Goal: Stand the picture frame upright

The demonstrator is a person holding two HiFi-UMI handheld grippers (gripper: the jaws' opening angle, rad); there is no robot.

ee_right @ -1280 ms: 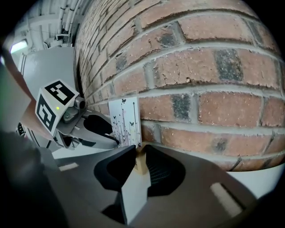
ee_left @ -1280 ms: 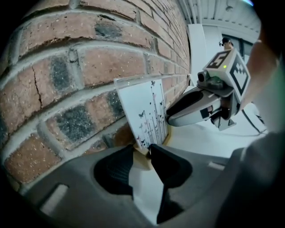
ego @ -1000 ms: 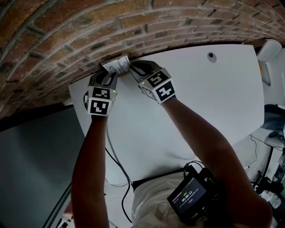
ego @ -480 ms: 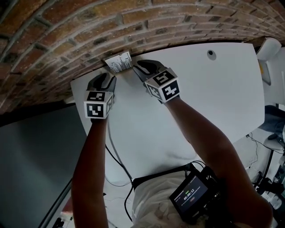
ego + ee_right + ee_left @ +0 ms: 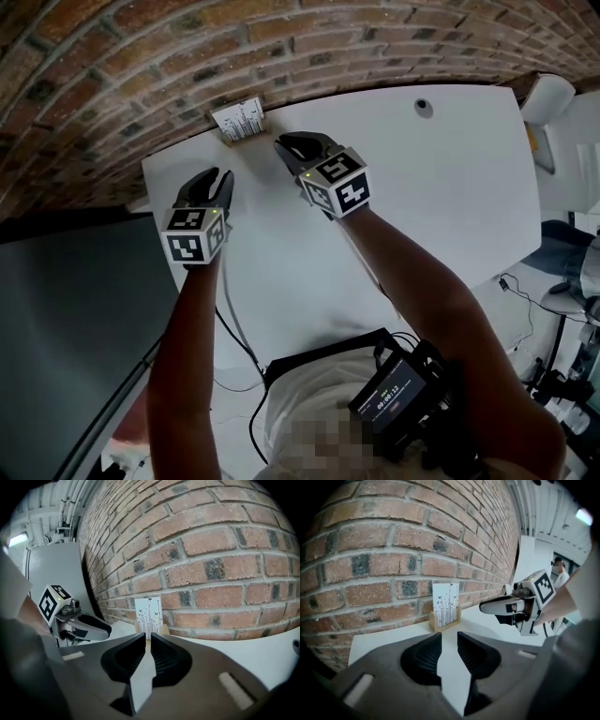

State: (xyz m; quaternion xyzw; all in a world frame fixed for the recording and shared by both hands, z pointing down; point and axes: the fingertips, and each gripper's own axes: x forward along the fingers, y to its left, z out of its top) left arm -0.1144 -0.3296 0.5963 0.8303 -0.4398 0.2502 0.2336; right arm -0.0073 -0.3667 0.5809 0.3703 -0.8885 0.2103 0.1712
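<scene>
The picture frame (image 5: 240, 120), a white card with thin dark trees in a wooden base, stands upright on the white table (image 5: 441, 197) against the brick wall; it also shows as the frame (image 5: 445, 604) and the frame (image 5: 151, 612). My left gripper (image 5: 212, 176) hovers left of and nearer than it, well apart. My right gripper (image 5: 286, 142) sits just right of it, not touching. Both pairs of jaws have just been closing, still keep a gap, and hold nothing: left gripper (image 5: 449, 641), right gripper (image 5: 148, 641).
The brick wall (image 5: 141, 56) runs along the table's far edge. A round cable hole (image 5: 424, 107) lies at the far right of the tabletop. The table's left edge (image 5: 159, 202) drops to a dark floor. A cable (image 5: 234, 328) hangs at the near edge.
Both grippers have drawn back from the picture frame, the left one farther and to the left. The frame stays standing at the wall, free of both.
</scene>
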